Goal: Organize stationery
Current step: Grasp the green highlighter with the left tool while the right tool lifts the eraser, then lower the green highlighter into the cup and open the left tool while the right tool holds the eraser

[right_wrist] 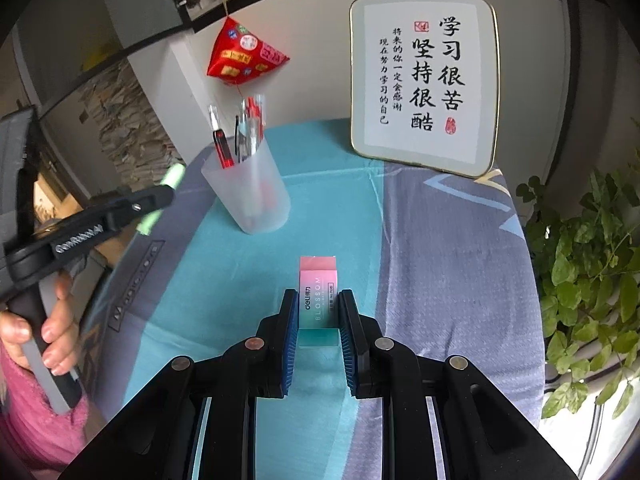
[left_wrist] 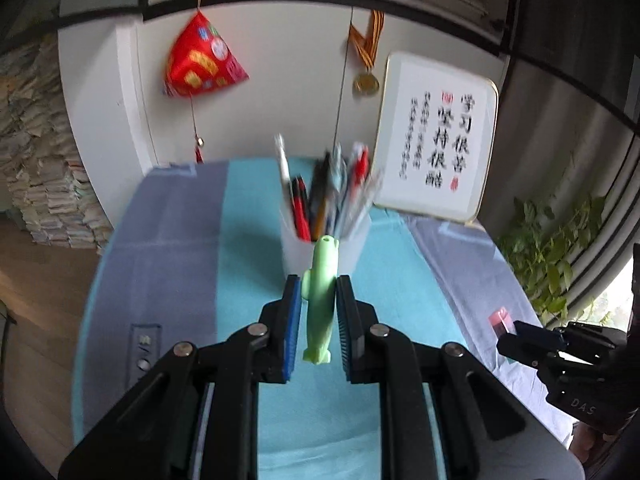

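Note:
My left gripper (left_wrist: 318, 288) is shut on a light green pen-shaped item (left_wrist: 320, 300) and holds it in the air just before the frosted pen cup (left_wrist: 352, 252), which is full of several pens. In the right wrist view the left gripper (right_wrist: 160, 200) with the green item (right_wrist: 170, 178) is left of the cup (right_wrist: 256, 196). My right gripper (right_wrist: 318, 300) is shut on a pink-to-teal eraser (right_wrist: 318, 292) low over the cloth. In the left wrist view the right gripper (left_wrist: 508, 336) is at the far right with the eraser (left_wrist: 500, 320).
The table wears a teal and grey-blue cloth (right_wrist: 440, 260). A framed calligraphy board (right_wrist: 424, 80) leans on the wall at the back right. A red ornament (right_wrist: 244, 56) hangs above the cup. A leafy plant (right_wrist: 588, 292) stands past the table's right edge.

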Motion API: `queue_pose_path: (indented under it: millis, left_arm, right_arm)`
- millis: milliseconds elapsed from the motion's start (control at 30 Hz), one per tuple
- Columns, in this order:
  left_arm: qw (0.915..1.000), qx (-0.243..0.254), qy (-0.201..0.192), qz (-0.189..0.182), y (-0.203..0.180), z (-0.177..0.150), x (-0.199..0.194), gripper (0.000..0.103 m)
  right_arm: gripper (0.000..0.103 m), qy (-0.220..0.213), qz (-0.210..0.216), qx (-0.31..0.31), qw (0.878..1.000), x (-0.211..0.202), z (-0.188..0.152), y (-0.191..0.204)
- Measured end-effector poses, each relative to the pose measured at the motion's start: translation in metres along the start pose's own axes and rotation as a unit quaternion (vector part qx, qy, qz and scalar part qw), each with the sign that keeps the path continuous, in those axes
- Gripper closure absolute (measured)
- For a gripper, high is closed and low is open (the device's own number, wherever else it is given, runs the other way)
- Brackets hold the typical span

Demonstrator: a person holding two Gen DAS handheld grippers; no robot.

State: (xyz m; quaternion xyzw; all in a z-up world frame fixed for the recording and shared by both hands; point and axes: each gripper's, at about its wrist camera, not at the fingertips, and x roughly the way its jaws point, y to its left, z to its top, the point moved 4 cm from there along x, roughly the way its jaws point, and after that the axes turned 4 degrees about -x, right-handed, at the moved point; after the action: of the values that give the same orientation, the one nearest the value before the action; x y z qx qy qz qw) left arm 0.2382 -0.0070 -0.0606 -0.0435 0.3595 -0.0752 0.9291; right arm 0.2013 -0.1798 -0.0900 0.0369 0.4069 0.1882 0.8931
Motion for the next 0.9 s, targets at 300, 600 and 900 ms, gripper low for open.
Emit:
queue_pose_path:
  millis: [300, 600, 900]
  left_arm:
    - [0.9999, 0.012, -0.01, -0.007, -0.003, 0.015, -0.001, 0.087]
    - [0.9986, -0.022, -0.017, -0.045, 0.001, 0.046, 0.023, 0.087]
    - [0.9973, -0.046, -0.004, -0.056, 0.005, 0.051, 0.05, 0.087]
  right_arm:
    - [0.082, -0.003, -0.001, 0.016, 1.0, 0.0, 0.004, 0.002]
    - [0.082, 0.007, -0.011, 0.025, 1.0, 0.0, 0.005, 0.0]
    - [0.082, 0.001, -0.017, 0.028, 0.999, -0.005, 0.01, -0.001]
